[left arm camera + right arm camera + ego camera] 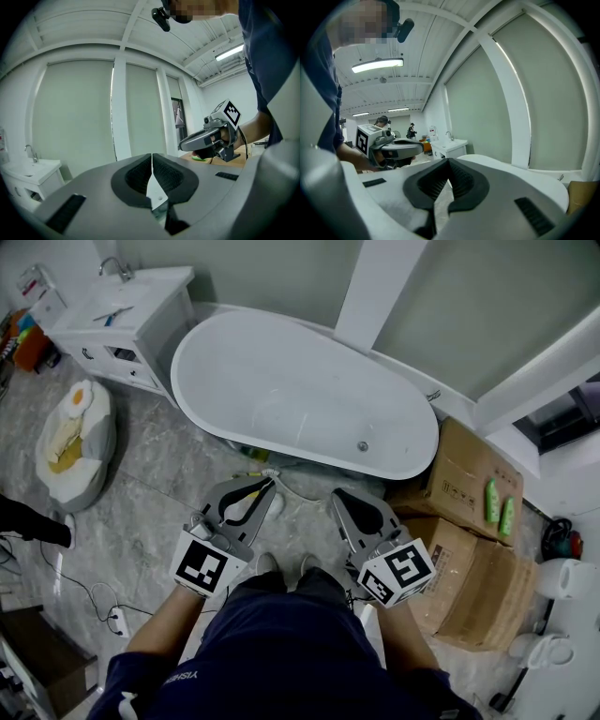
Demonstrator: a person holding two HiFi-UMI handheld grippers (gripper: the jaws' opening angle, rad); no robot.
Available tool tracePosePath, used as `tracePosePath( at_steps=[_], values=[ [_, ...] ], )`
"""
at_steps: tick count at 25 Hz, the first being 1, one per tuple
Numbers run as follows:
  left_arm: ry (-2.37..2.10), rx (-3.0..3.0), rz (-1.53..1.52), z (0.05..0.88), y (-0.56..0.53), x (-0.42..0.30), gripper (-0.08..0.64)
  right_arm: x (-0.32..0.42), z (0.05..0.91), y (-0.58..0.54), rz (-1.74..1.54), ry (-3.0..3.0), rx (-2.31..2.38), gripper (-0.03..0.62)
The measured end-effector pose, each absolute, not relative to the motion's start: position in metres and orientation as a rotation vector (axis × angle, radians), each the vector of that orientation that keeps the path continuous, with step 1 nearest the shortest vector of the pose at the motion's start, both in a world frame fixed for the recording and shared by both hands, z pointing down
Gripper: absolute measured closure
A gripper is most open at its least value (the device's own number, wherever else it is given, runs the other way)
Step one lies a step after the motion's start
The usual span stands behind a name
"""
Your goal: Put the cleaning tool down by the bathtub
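The white bathtub (pixel 300 390) stands on the grey tiled floor in front of me. A small yellow, green and white cleaning tool (pixel 255 474) lies on the floor at the tub's near side, just past the tips of my left gripper (pixel 269 483). That gripper is shut with its pads meeting (pixel 152 158) and nothing pressed between them; something white (pixel 154 194) shows through the gap below the pads. My right gripper (pixel 340 494) hovers beside it, also shut and empty (pixel 449 161). Each gripper sees the other: the right gripper (pixel 211 138) and the left gripper (pixel 389 145).
A white vanity with a sink (pixel 131 310) stands at the far left, and a round cushion (pixel 75 432) lies below it. Cardboard boxes (pixel 469 549) with green bottles (pixel 497 502) crowd the right. A cable and power strip (pixel 117 620) lie at my left. Someone's foot (pixel 37 526) is at the left edge.
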State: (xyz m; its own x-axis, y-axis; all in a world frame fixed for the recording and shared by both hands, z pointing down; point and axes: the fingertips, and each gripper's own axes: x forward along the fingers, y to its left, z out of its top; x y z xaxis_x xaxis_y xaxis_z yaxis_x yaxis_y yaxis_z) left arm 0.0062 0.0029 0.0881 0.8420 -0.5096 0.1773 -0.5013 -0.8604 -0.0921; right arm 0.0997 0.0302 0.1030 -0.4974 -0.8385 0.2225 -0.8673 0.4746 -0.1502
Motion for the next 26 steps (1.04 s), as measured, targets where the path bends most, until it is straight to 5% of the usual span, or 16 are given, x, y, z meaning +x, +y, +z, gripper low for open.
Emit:
tracePosePath(
  at_steps=[26],
  values=[
    [0.766, -3.016, -0.283, 0.098, 0.016, -0.007, 0.525, 0.080, 0.112, 0.050, 0.378, -2.557, 1.548, 0.589]
  ],
)
